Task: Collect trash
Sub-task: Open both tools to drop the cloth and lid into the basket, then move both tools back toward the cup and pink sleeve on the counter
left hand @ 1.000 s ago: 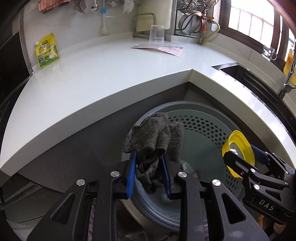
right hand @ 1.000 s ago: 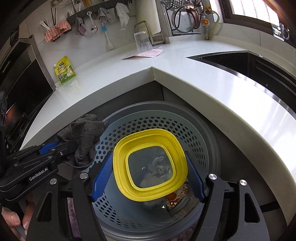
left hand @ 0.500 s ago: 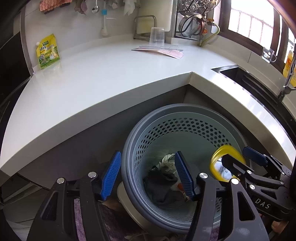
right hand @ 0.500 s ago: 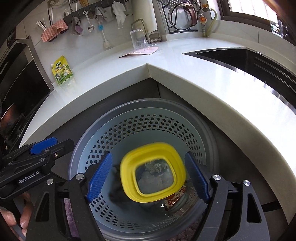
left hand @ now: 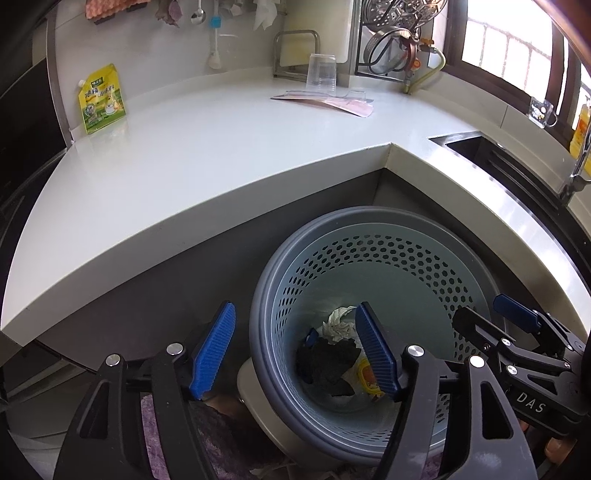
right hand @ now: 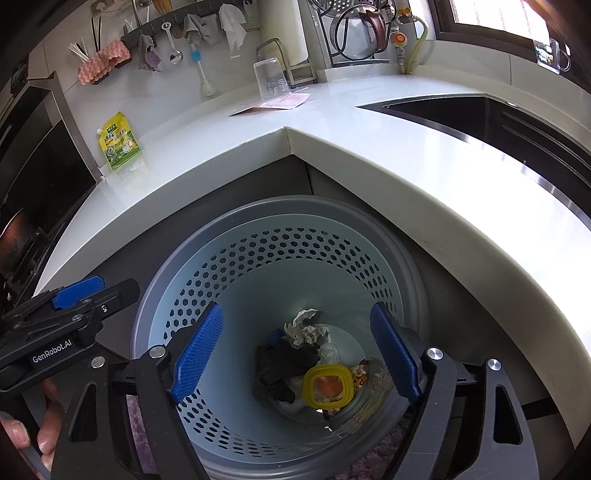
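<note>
A grey perforated trash basket (left hand: 436,236) (right hand: 332,214) stands on the floor under the counter corner. At its bottom lie a dark grey rag (left hand: 325,363) (right hand: 280,363), a yellow-rimmed lid (right hand: 327,386) and crumpled white paper (left hand: 338,326) (right hand: 303,328). My left gripper (left hand: 295,350) is open and empty over the basket's left rim. My right gripper (right hand: 299,354) is open and empty above the basket's mouth. On the white counter (left hand: 207,162) are a yellow-green pouch (left hand: 100,98) (right hand: 120,142), a clear plastic cup (left hand: 321,72) (right hand: 271,79) and a pink paper sheet (left hand: 328,103) (right hand: 277,103).
A dark sink (right hand: 498,118) is set in the counter at right. Utensils and cloths hang on the back wall (right hand: 166,40). A wire rack with a kettle (right hand: 362,29) stands in the corner. A purple mat (left hand: 221,443) lies by the basket.
My left gripper opened and the dark rag fell into the basket. My right gripper opened and the yellow lid dropped to the basket's bottom.
</note>
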Motion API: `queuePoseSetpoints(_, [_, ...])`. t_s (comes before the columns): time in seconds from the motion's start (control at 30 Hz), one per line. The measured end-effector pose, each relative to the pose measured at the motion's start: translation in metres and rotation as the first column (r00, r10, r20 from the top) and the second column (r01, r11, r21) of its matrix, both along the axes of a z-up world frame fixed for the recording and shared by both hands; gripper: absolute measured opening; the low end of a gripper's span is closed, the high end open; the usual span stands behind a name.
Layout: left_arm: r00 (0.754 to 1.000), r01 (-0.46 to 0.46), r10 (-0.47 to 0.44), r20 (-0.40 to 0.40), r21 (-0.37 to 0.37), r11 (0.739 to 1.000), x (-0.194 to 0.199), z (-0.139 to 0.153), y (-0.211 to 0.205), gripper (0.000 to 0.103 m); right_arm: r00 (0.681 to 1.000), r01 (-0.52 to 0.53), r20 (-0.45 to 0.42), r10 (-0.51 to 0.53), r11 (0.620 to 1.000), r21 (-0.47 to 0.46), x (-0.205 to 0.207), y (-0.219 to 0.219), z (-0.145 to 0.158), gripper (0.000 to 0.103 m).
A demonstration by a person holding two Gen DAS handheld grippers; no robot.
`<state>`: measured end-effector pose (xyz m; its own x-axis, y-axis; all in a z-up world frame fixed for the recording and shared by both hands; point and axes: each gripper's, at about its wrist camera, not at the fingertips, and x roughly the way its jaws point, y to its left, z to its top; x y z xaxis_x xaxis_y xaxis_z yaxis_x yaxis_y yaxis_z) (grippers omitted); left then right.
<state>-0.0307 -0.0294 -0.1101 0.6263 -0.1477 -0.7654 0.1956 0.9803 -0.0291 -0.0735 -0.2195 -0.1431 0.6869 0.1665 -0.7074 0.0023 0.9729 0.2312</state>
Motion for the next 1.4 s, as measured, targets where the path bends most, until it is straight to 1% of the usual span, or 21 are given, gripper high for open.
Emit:
queuePoseSetpoints(0.07, [1.0,0.0,0.0,0.004,-0.004,1.0,-0.001,0.0,0.0,0.071,1.0,0.001,0.004,-0.001,1.0,-0.001,-0.001,0.0,0.001,0.078])
queuePoseSetpoints(0.27, [1.0,-0.012,0.012,0.018,-0.009,1.0,-0.002,0.003,0.003,0.077,1.0,0.003,0.007,-0.003,1.0,-0.001,-0.002,-0.001,0.002,0.078])
queuePoseSetpoints(0.5, [0.999,-0.022,0.022,0.03,-0.003,1.0,-0.002,0.006,0.007,0.08,0.999,-0.018,0.028,0.017,1.0,0.009,-0.004,0.0,0.003,0.078])
queuePoseSetpoints(0.6, [0.998,-0.033,0.033,0.057,-0.003,0.999,-0.003,0.011,0.011,0.083,0.998,-0.032,0.052,0.032,0.999,0.01,-0.004,0.001,0.006,0.078])
queuePoseSetpoints(0.67, [0.996,-0.044,0.045,0.08,-0.009,0.999,-0.004,0.017,0.016,0.088,0.997,-0.046,0.069,0.046,0.999,0.008,-0.004,0.003,0.009,0.078])
queuePoseSetpoints(0.83, [0.988,-0.077,0.077,0.133,-0.005,0.997,0.0,0.03,0.025,0.093,0.991,-0.069,0.114,0.07,0.998,-0.011,0.001,0.008,0.022,0.078])
queuePoseSetpoints(0.87, [0.986,-0.084,0.083,0.144,-0.003,0.996,0.001,0.033,0.026,0.095,0.99,-0.071,0.123,0.073,0.997,-0.015,0.003,0.008,0.025,0.08])
queuePoseSetpoints(1.03, [0.977,-0.107,0.104,0.186,0.004,0.994,0.01,0.046,0.033,0.096,0.982,-0.094,0.163,0.094,0.996,-0.006,0.018,0.007,0.042,0.083])
queuePoseSetpoints(1.2, [0.973,-0.119,0.121,0.197,-0.021,0.993,0.028,0.059,0.041,0.097,0.974,-0.148,0.182,0.137,0.988,0.051,0.048,0.003,0.059,0.085])
queuePoseSetpoints(1.4, [0.971,-0.125,0.13,0.202,-0.038,0.991,0.057,0.069,0.044,0.097,0.962,-0.16,0.226,0.151,0.987,0.023,0.085,0.001,0.089,0.085])
